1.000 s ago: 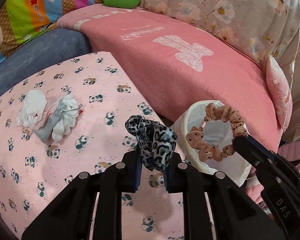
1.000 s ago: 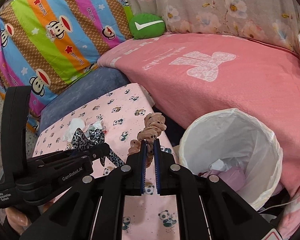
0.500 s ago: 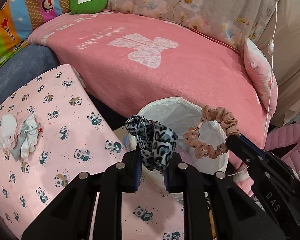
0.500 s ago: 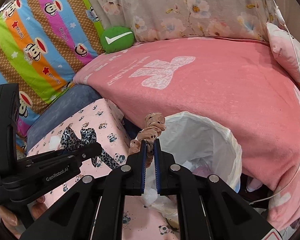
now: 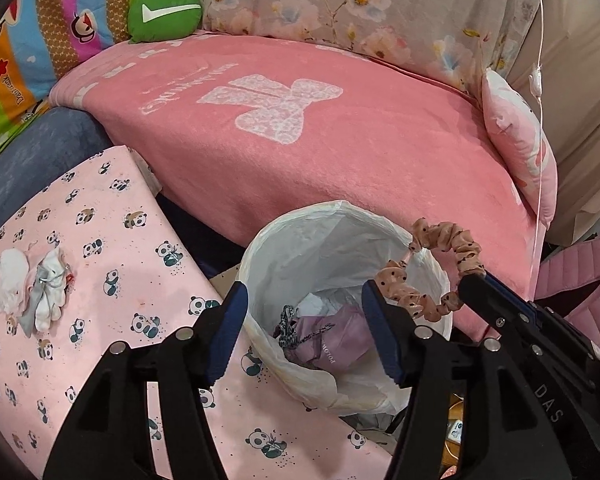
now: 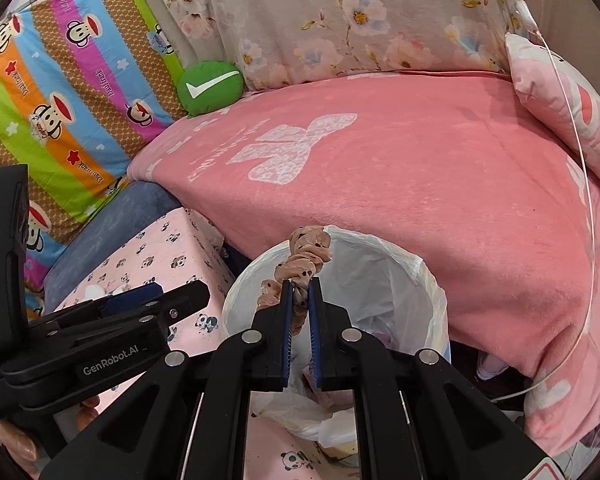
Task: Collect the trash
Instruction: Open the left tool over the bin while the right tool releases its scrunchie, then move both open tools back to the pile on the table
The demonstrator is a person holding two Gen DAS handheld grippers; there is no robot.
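A bin lined with a white bag [image 5: 332,224] [image 6: 416,276] stands between the panda-print surface and the pink bed. My left gripper [image 5: 302,322] hovers over its mouth, jaws opening with nothing between them. The leopard-print scrunchie [image 5: 286,326] lies inside the bin on crumpled purple and white trash. My right gripper [image 6: 300,292] is shut on a peach dotted scrunchie [image 6: 304,256] [image 5: 440,272], held above the bin's rim. A wad of white and grey tissue [image 5: 32,292] lies on the panda-print surface [image 5: 112,264] at the left.
A pink blanket [image 5: 340,152] covers the bed behind the bin. A green cushion [image 5: 164,14], a striped monkey-print cloth [image 6: 60,92] and a floral pillow [image 6: 340,20] stand at the back. A white cord [image 6: 580,168] hangs at the right, beside a pink pillow [image 5: 520,152].
Both grippers swung right from the panda-print surface to over the bin. The left jaws parted and the leopard-print scrunchie dropped into the bin. The right still grips the peach scrunchie.
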